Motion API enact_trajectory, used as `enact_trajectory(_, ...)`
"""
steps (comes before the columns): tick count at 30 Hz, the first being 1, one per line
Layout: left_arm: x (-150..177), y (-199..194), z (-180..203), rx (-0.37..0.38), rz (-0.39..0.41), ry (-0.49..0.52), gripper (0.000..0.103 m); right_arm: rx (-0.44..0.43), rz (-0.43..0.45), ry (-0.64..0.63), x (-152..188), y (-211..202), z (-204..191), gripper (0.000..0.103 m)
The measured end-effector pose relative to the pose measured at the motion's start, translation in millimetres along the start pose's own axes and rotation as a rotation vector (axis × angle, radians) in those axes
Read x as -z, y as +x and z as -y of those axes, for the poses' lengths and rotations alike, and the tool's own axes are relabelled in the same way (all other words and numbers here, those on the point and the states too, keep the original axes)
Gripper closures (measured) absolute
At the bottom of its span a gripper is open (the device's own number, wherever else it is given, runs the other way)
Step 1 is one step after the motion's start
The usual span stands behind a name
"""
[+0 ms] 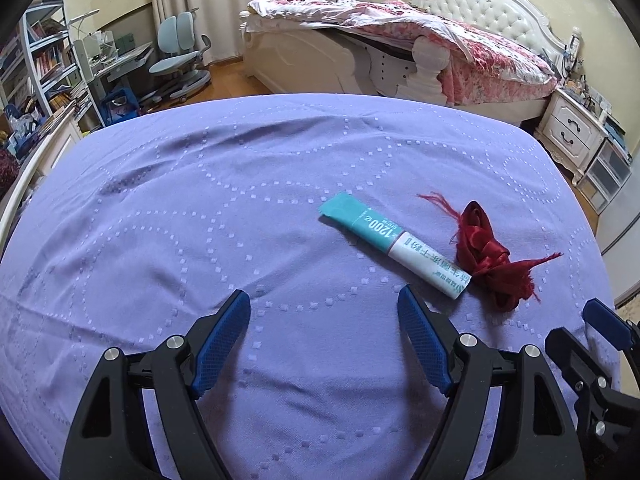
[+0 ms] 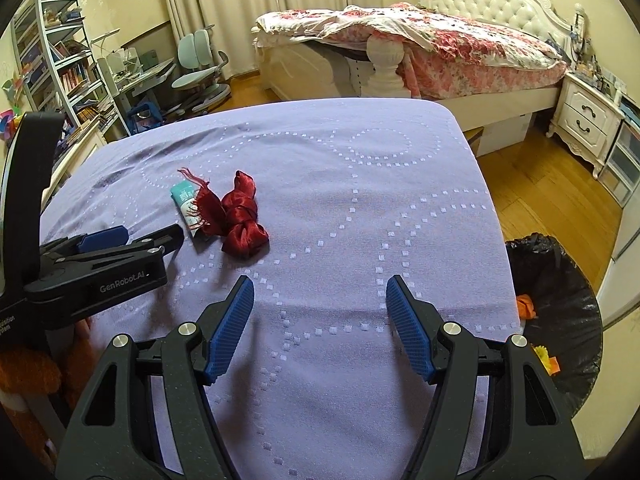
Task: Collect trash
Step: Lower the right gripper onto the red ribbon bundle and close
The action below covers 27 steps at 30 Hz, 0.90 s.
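Note:
A teal and white tube point(image 1: 394, 239) lies on the purple bedspread point(image 1: 200, 200), with a knotted red satin ribbon point(image 1: 490, 258) right beside it. My left gripper point(image 1: 324, 298) hovers open just short of the tube, nothing between its blue pads. In the right wrist view the ribbon point(image 2: 238, 216) covers part of the tube point(image 2: 185, 203). My right gripper point(image 2: 320, 286) stands open over bare bedspread point(image 2: 360, 200), to the right of both items. The left gripper point(image 2: 132, 238) shows at the left edge there, and one finger of the right gripper point(image 1: 604, 316) shows in the left wrist view.
A bin lined with a black bag point(image 2: 560, 300), some orange scraps inside, stands on the wooden floor beside the bed's right edge. Beyond lie a second bed with a floral quilt point(image 2: 440, 40), a white nightstand point(image 2: 588, 120), a desk chair point(image 2: 198, 64) and bookshelves point(image 2: 60, 60).

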<state>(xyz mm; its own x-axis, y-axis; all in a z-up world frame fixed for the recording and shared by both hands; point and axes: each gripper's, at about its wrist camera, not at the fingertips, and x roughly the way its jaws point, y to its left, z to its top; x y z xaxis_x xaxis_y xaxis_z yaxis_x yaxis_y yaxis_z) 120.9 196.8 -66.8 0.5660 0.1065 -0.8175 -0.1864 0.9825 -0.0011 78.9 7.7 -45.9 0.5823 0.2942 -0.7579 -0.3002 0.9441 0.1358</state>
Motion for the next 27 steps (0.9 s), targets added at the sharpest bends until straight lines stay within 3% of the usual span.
enact_trajectory(13,2.3,-1.6,-27.5,-0.036,-0.002,-0.045,0.026,-0.009,-0.025,-0.062,-23.5,26.9,-28.5,0.036)
enact_trajectory(18,1.7,-1.8,-31.0,-0.032,-0.001,-0.056,0.026,-0.005,-0.029,-0.076,-30.8,36.7,-39.7,0.041)
enact_trajectory(21,0.5,-1.3,-30.6,-0.036,-0.003,-0.061,0.026,-0.009,-0.031,-0.091,-33.6,40.8,-43.2,0.051)
enact_trajectory(25,-3.2,0.6,-29.1,-0.035,-0.004,-0.067,0.026,-0.009,-0.034,-0.101,-37.7,43.4,-40.4,0.074)
enact_trajectory(27,-4.5,1.1,-28.2,-0.029,-0.004,-0.074,0.026,-0.005,-0.034,-0.096,-39.6,44.0,-37.5,0.076)
